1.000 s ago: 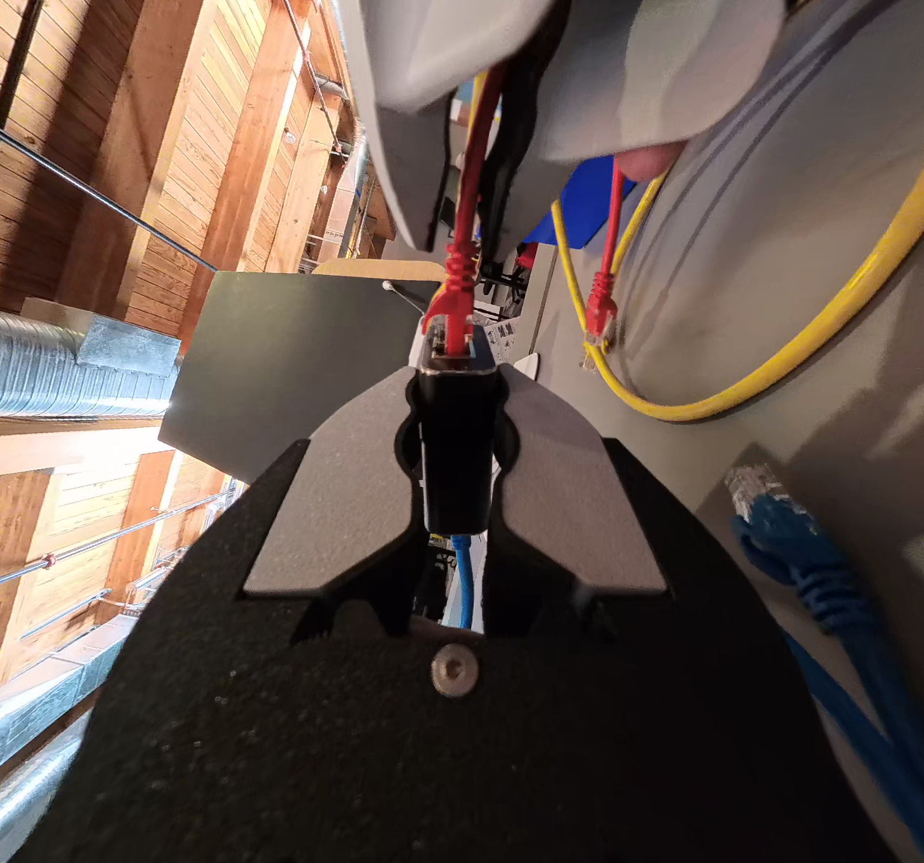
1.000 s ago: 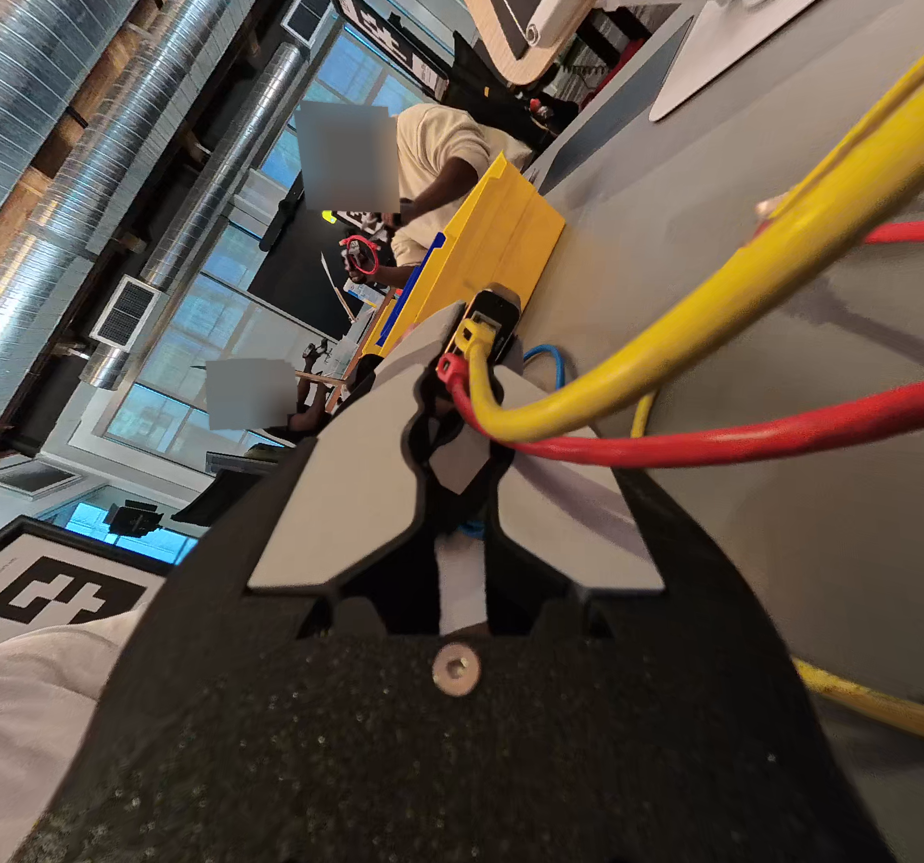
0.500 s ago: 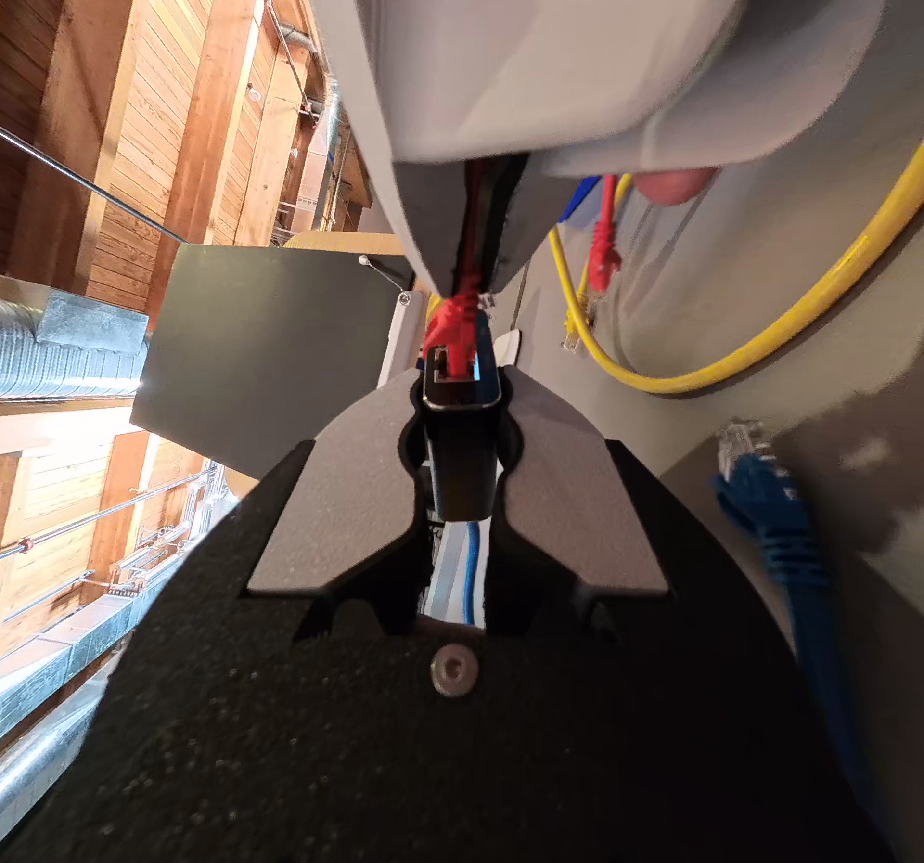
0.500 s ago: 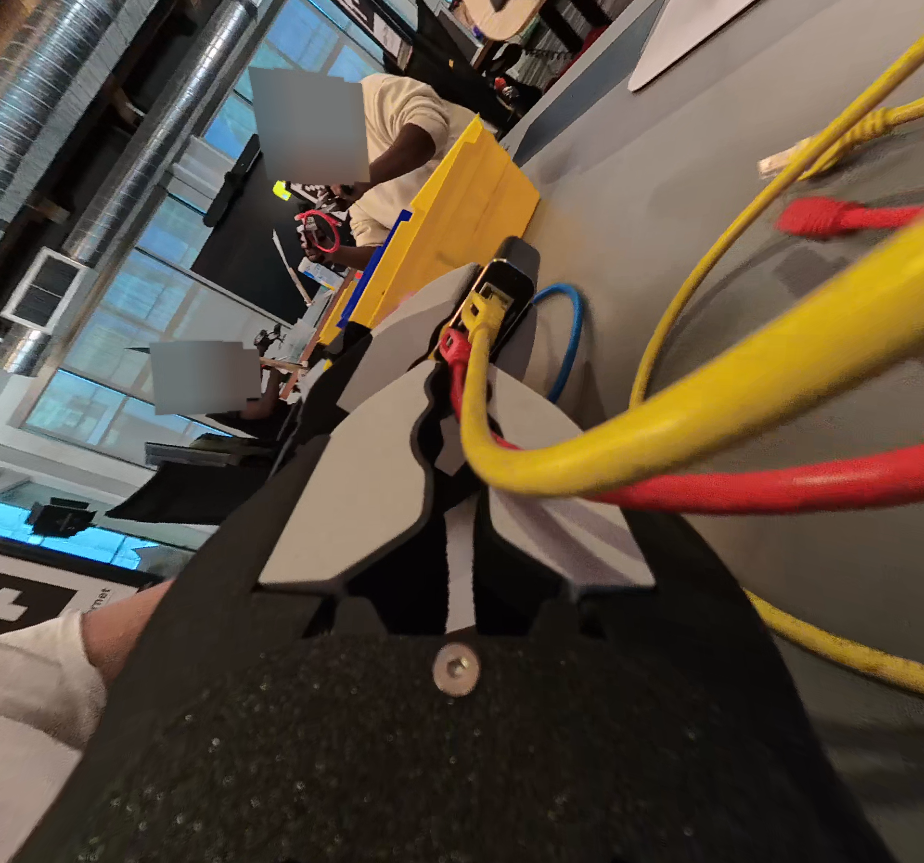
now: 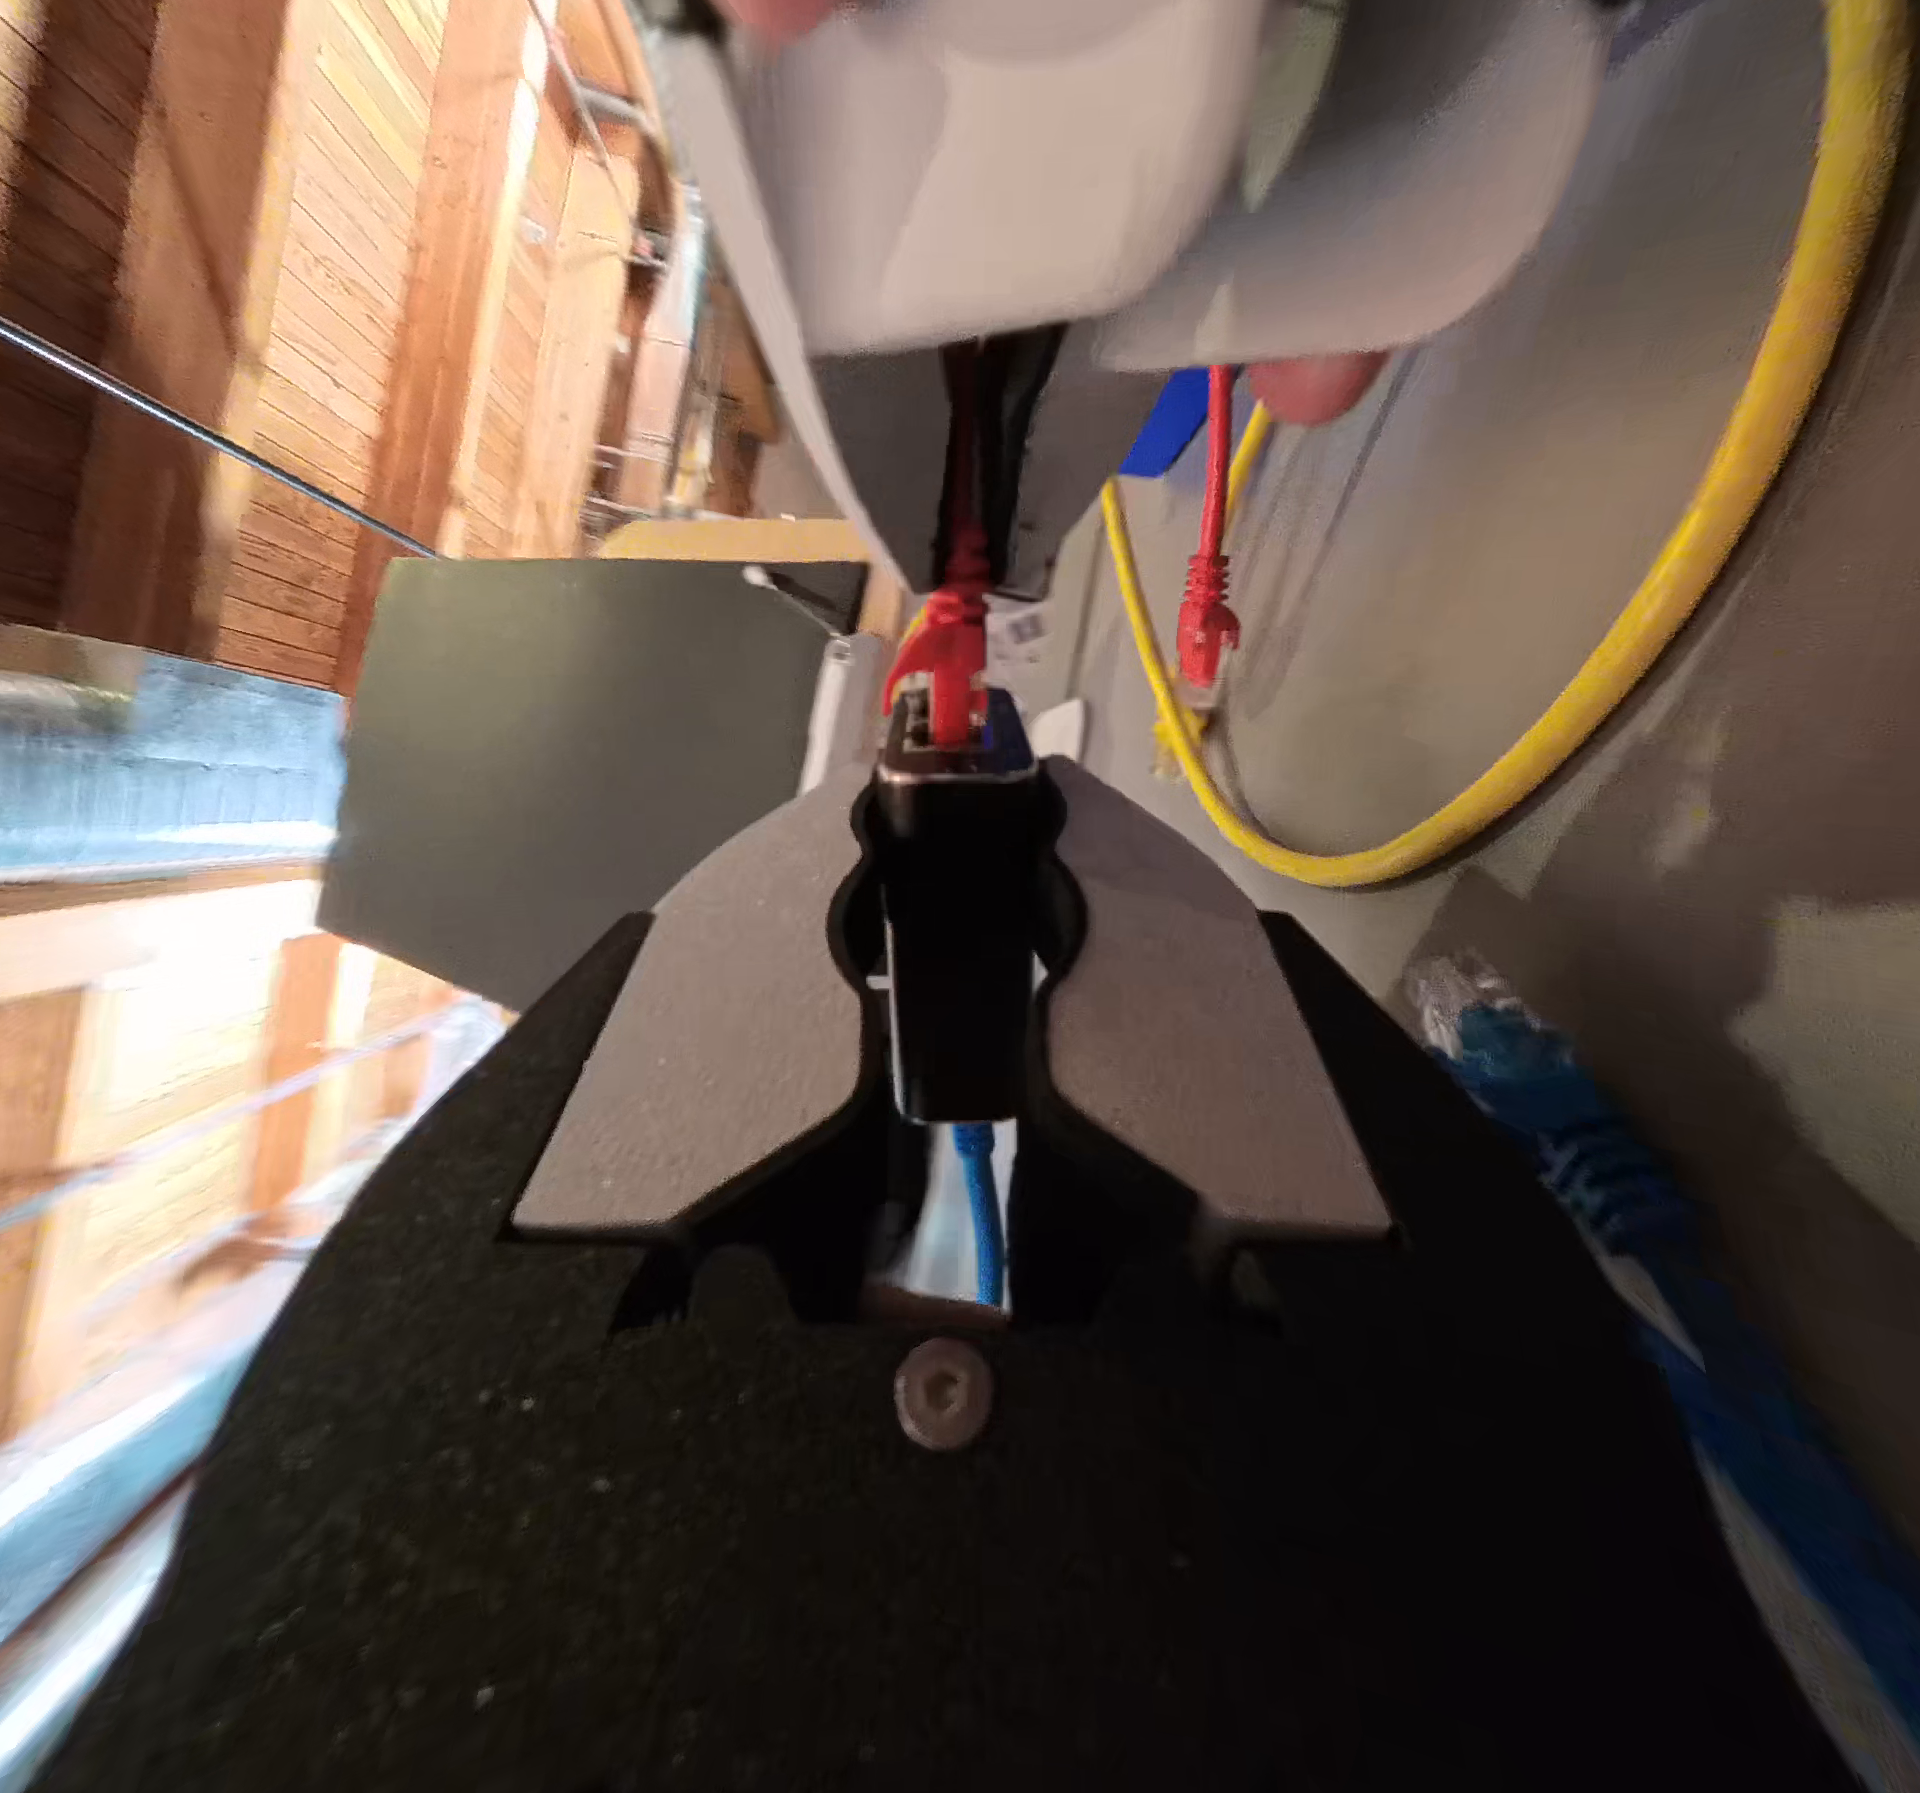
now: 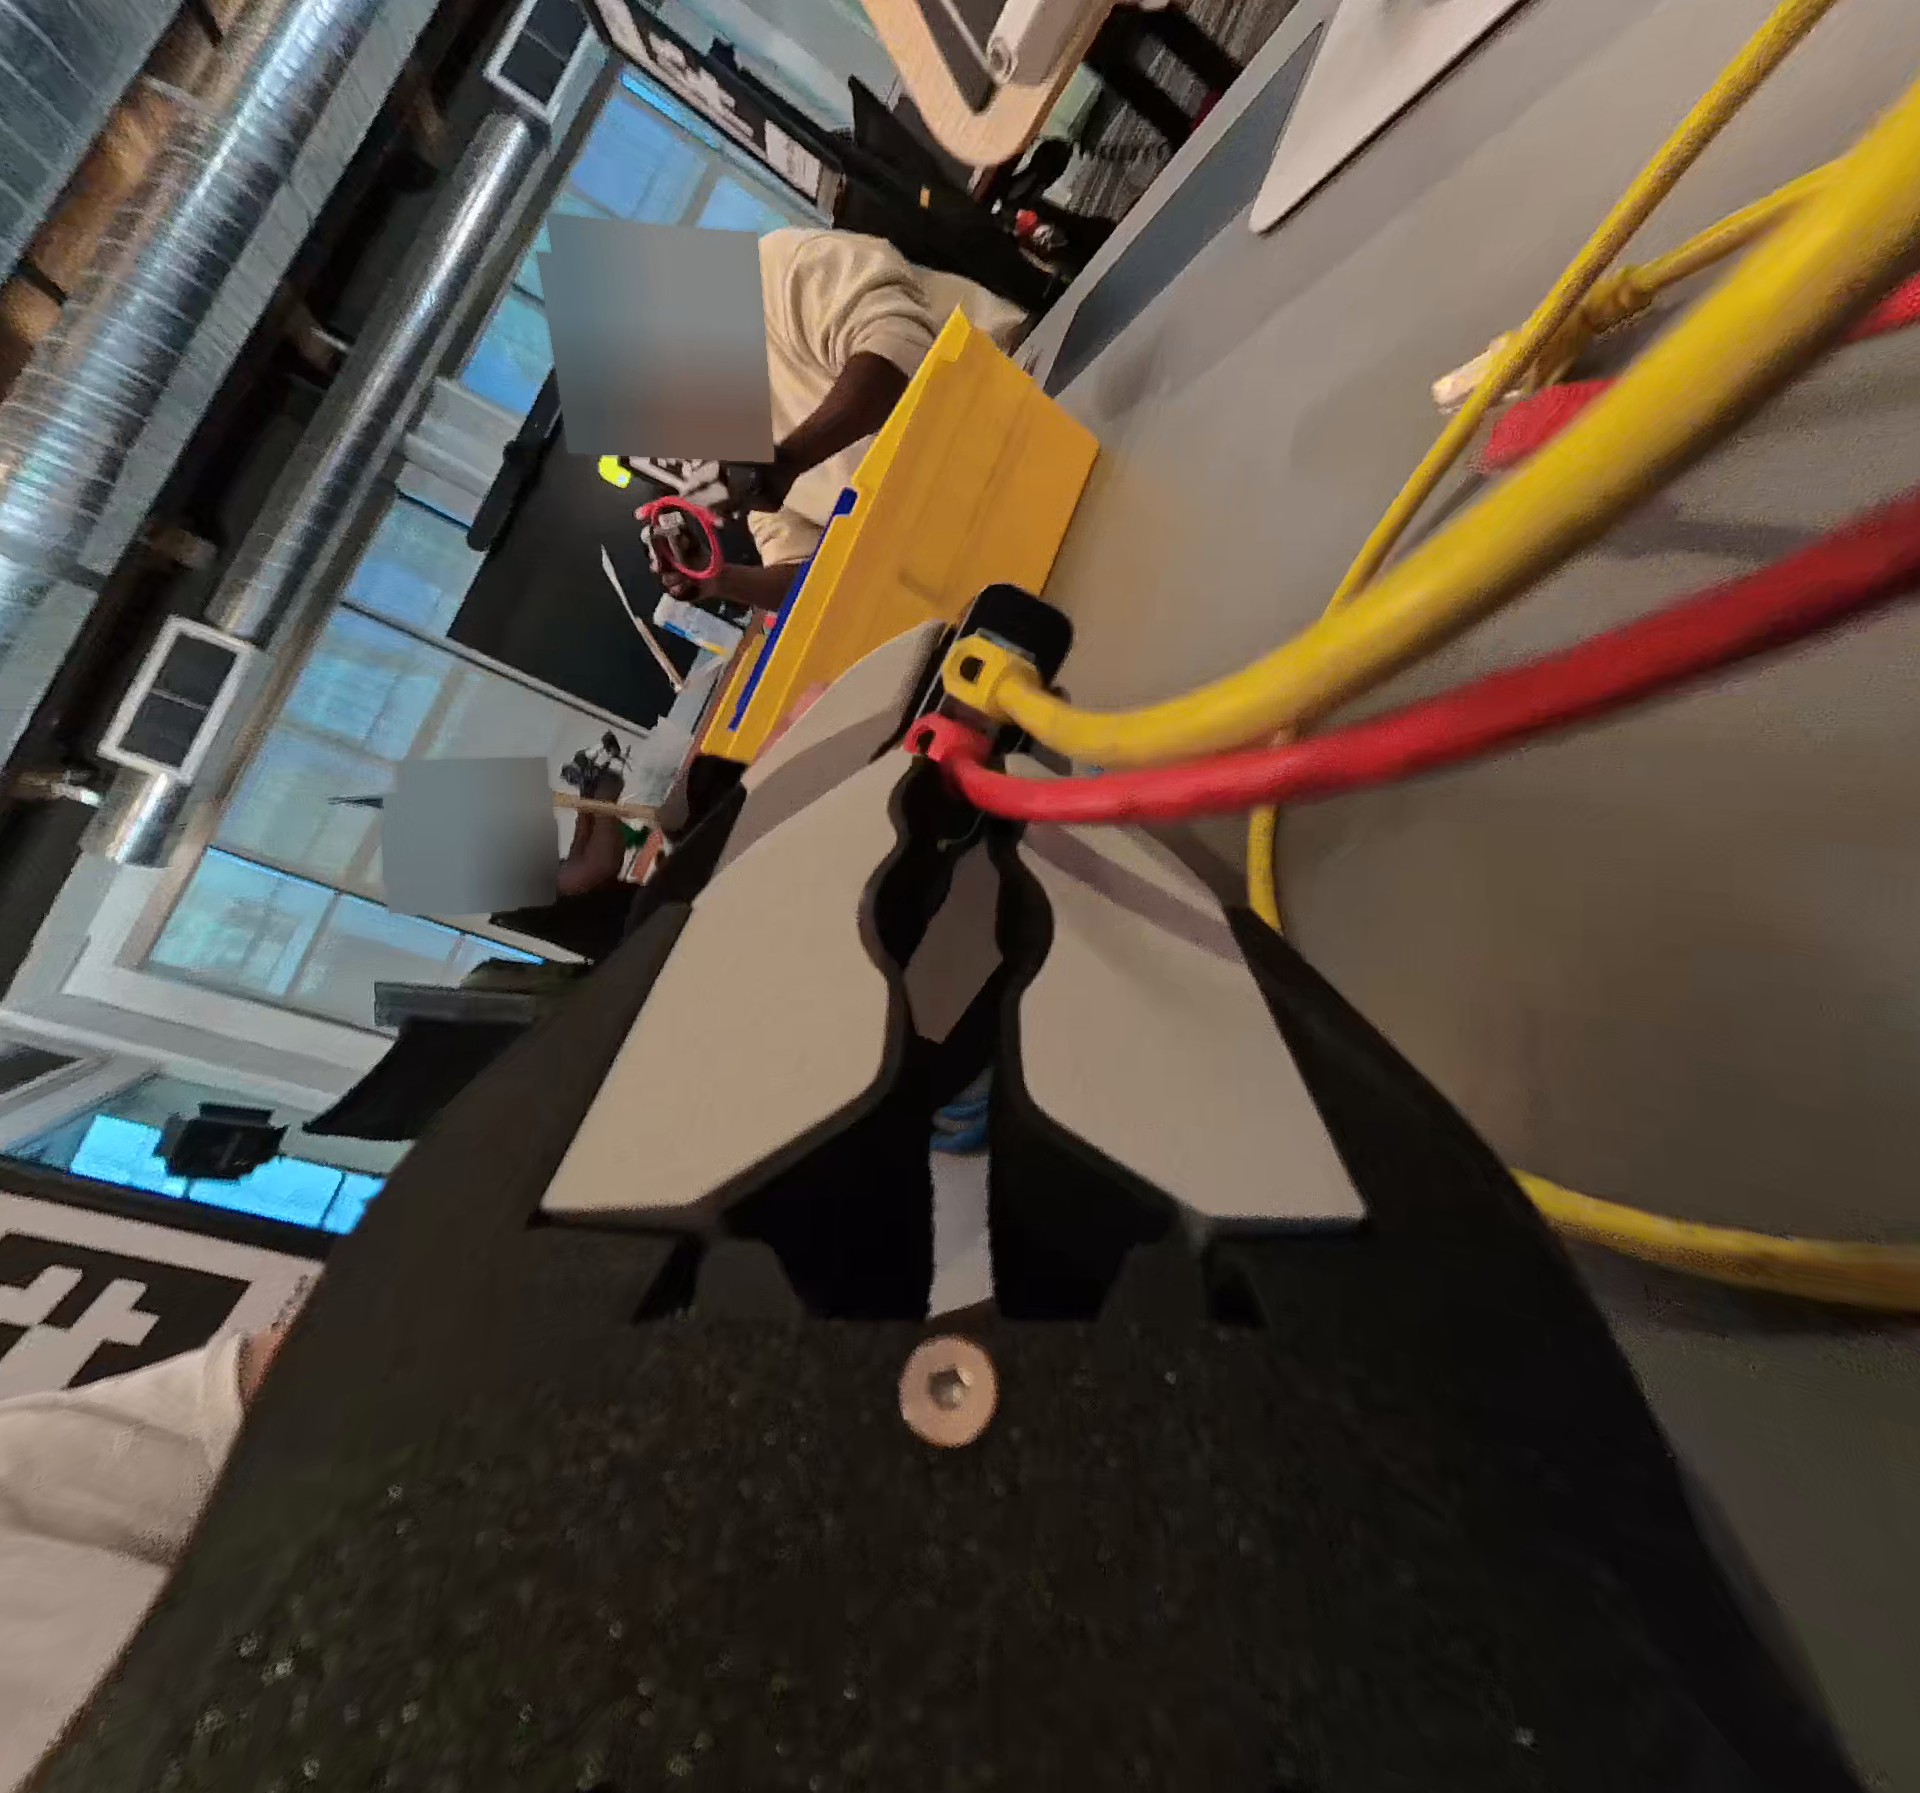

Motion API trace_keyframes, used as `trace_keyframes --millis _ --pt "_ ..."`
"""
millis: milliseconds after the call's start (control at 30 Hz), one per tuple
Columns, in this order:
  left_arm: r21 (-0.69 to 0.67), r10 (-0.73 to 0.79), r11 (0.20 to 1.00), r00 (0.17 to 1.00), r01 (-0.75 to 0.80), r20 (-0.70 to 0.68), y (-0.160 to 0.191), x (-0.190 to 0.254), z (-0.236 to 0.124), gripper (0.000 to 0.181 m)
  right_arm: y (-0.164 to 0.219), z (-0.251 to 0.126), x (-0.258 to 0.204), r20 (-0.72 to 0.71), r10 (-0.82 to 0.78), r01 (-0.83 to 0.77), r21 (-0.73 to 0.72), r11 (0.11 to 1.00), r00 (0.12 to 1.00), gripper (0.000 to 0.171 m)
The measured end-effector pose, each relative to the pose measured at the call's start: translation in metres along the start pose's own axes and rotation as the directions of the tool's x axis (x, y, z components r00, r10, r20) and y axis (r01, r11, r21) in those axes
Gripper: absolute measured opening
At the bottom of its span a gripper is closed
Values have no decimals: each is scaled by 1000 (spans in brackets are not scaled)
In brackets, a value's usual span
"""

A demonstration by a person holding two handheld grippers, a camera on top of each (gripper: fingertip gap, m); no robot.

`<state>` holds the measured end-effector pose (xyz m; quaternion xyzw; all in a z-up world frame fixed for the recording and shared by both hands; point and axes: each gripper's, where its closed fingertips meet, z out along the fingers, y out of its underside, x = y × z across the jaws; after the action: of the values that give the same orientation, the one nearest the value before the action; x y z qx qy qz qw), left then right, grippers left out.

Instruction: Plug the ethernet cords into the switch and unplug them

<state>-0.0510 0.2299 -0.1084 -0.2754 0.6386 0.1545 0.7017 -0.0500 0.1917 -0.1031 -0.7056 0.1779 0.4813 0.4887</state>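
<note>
My left gripper (image 5: 956, 787) is shut on the small black switch (image 5: 956, 954) and holds it end-on above the grey table. A red plug (image 5: 951, 673) sits in its top port. My right gripper (image 5: 982, 580) comes in from above, shut on the red cord just behind that plug. In the right wrist view my right gripper (image 6: 951, 798) is at the switch (image 6: 1023, 616), where the red plug (image 6: 935, 737) and a yellow plug (image 6: 982, 678) sit in neighbouring ports. A blue cord (image 5: 977, 1203) hangs from the switch's near end.
On the grey table (image 6: 1558, 964) lie a loose red plug (image 5: 1205, 621), a loose yellow plug (image 5: 1174, 735), the yellow cord's loop (image 5: 1662, 621) and a loose blue plug (image 5: 1507, 1047). A yellow bin (image 6: 966, 517) stands beyond the switch. People work at the far table. One gripper's finger ends stand about 4 cm off the other's.
My right gripper has slid down the red cord to just behind the plug. The red and yellow plugs stay in the switch. My left gripper keeps its hold.
</note>
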Motion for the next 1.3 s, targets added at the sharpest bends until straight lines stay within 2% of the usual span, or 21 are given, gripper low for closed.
trace_keyframes --millis 33,200,333,400,433,467,500,533,600,633,700,767,833,867,967,1067,1133,1167,1267,1300 --pt "8 -43 999 999 43 -29 1 1 1 24 1 0 0 8 -12 12 -16 1000 1000 10" --pt "31 -59 998 998 60 -32 1 -3 0 25 -1 -1 -5 19 -73 74 -57 996 997 9" --pt "26 -91 995 994 93 -63 3 -1 0 25 0 -1 -5 34 -56 58 -66 996 998 9" --pt "0 -165 986 982 166 -92 8 -2 1 25 1 3 -9 36 -82 84 -63 994 996 10" --pt "-34 -225 974 970 223 -94 16 -7 2 25 1 3 -14 51 -110 113 -65 992 993 4" --pt "-67 -317 948 943 312 -98 26 -14 5 24 0 3 -20 64 -148 152 -63 986 987 11" --pt "-97 -444 895 889 435 -115 35 -23 8 25 -1 1 -23 59 -204 208 -68 976 977 21" --pt "-116 -583 812 798 571 -152 40 -31 10 24 0 -1 -28 68 -270 275 -79 958 960 24" --pt "-107 -796 581 535 807 -284 35 -47 10 24 0 -2 -37 83 -386 394 -110 913 919 37" --pt "-100 -847 461 404 882 -347 30 -57 8 24 -3 -1 -39 71 -449 454 -127 882 891 45" --pt "-130 -868 254 167 959 -468 19 -71 3 24 -18 1 -45 35 -566 566 -130 814 823 53" --pt "-144 -822 93 -6 985 -569 7 -85 -5 24 -33 6 -60 22 -647 645 -111 756 762 58" --pt "-188 -724 -53 -167 981 -669 -5 -96 -14 24 -40 12 -81 75 -685 689 -115 716 724 63" --pt "-203 -688 -93 -210 975 -694 -9 -101 -18 24 -39 13 -92 131 -695 707 -118 697 707 67" --pt "-247 -533 -177 -304 953 -790 -23 -118 -33 24 -32 12 -101 276 -725 775 -190 603 632 63" --pt "-269 -433 -227 -344 936 -833 -35 -131 -41 24 -31 16 -107 371 -681 770 -200 606 632 51" --pt "-262 -415 -225 -335 938 -846 -44 -134 -40 24 -25 20 -110 419 -642 759 -228 610 642 41" --pt "-250 -429 -215 -321 944 -844 -46 -134 -38 24 -25 20 -111 435 -651 774 -222 593 622 28" --pt "-235 -488 -164 -286 958 -824 -44 -136 -31 26 -33 21 -109 418 -691 801 -196 566 590 27" --pt "-220 -527 -149 -266 964 -807 -39 -140 -28 30 -37 21 -106 406 -720 823 -198 532 563 27"
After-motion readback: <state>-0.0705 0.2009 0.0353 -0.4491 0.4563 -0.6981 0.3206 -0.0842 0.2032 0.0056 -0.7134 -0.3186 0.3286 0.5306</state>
